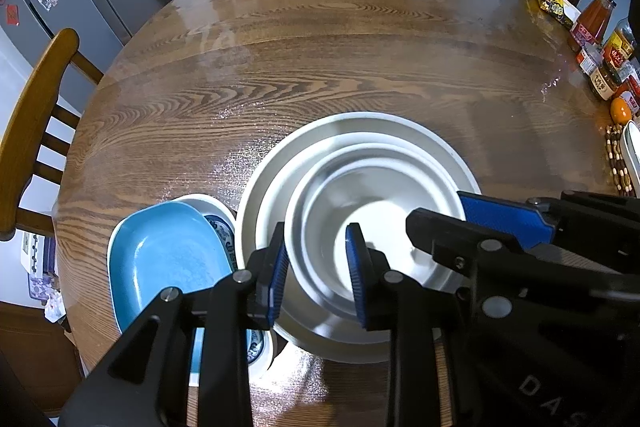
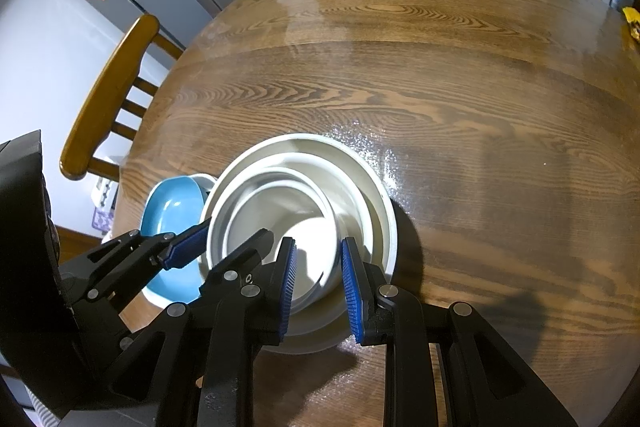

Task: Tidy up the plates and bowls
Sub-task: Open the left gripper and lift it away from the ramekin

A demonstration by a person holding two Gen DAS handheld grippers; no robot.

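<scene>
Both the left gripper (image 1: 316,267) and the right gripper (image 2: 318,287) hang right over the stacked white bowls (image 1: 356,187), jaws apart, holding nothing.

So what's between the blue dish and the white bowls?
A white plate with a blue pattern, peeking out from under the blue dish, next to the white bowls. The left wrist view shows it best.

Both the left gripper (image 1: 318,269) and right gripper (image 2: 318,289) are black plastic linkages with silver rivets, ribbed blue pads, and white lettering.
</scene>
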